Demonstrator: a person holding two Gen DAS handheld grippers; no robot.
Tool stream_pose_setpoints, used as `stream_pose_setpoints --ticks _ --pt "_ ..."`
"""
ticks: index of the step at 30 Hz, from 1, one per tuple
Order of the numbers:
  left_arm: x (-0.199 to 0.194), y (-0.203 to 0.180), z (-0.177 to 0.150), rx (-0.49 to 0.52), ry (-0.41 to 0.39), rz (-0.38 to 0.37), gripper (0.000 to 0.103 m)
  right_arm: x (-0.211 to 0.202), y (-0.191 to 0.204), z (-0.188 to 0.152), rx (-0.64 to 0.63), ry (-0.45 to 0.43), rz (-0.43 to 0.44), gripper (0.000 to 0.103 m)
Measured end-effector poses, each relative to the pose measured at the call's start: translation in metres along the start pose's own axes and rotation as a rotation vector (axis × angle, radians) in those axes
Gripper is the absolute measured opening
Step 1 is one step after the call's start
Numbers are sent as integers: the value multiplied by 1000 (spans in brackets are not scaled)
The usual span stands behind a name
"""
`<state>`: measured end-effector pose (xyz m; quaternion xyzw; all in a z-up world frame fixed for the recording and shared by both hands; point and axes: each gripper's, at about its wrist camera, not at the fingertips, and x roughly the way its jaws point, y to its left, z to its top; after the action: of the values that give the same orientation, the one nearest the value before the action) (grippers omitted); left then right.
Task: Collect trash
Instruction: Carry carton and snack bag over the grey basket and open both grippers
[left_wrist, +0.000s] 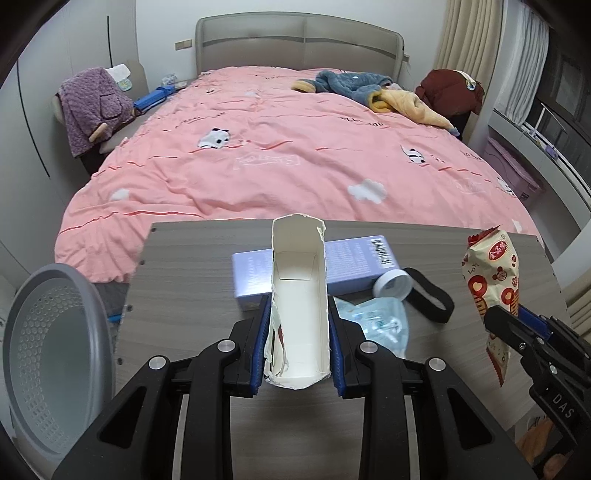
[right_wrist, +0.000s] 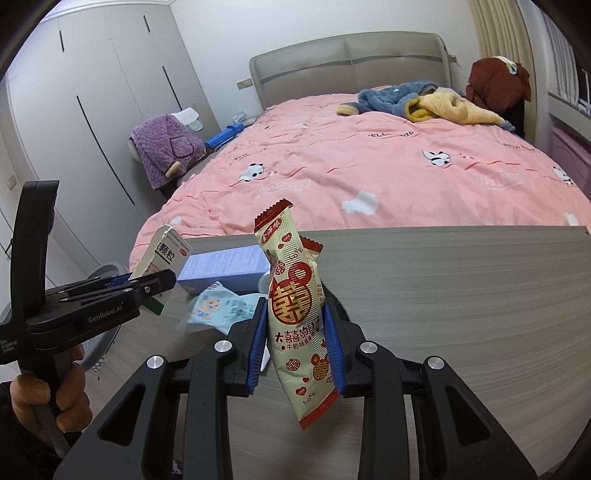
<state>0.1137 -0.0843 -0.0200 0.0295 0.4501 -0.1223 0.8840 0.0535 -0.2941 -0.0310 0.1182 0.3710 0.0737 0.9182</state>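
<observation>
Two grippers are each loaded with one piece of trash. Left gripper (left_wrist: 297, 343): blue pads pressed against both side walls of a torn white cardboard carton (left_wrist: 299, 295), open face toward the camera, lifted clear of the grey wood-grain table (left_wrist: 192, 273). Right gripper (right_wrist: 297, 343): jaws narrow, clamped on the middle of a cream-and-red foil snack wrapper (right_wrist: 295, 314), which stands upright above the same table; in the left wrist view that wrapper (left_wrist: 493, 284) hangs at the right end of the table.

Relative to the table: a grey perforated plastic waste basket (left_wrist: 55, 354) stands off its left edge, lower than the top; a lilac rectangular box (left_wrist: 351, 266), a white round lid (left_wrist: 392, 283), a black elastic band (left_wrist: 430, 295) and a pale-blue plastic sachet (left_wrist: 376, 321) lie on its centre, behind and beside the carton; a bed with a pink quilt (left_wrist: 277, 155) lies beyond its far edge.

Step in hand, by judgement: both items gripped and raised; transfer to the basket pending. The next move calls for the left gripper to carry the carton leftward past the table edge, over the basket mouth, then to open; the right gripper must cross the whole table to follow. Keep the two tools apart during the crossing; four items remain on the table.
</observation>
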Motion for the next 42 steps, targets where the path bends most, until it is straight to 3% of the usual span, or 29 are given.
stream_pose_setpoints --ticks 9,23,31,42 --pt "-17 54 -21 -54 -17 39 27 14 50 1 -62 26 36 30" --pt "-35 156 -50 -179 -58 131 27 57 164 7 -219 106 137 30" --pt "-42 211 -62 -250 -62 177 27 87 235 10 -314 146 215 30" --pt "-48 268 -86 -330 -36 244 27 119 299 1 -384 209 321 30"
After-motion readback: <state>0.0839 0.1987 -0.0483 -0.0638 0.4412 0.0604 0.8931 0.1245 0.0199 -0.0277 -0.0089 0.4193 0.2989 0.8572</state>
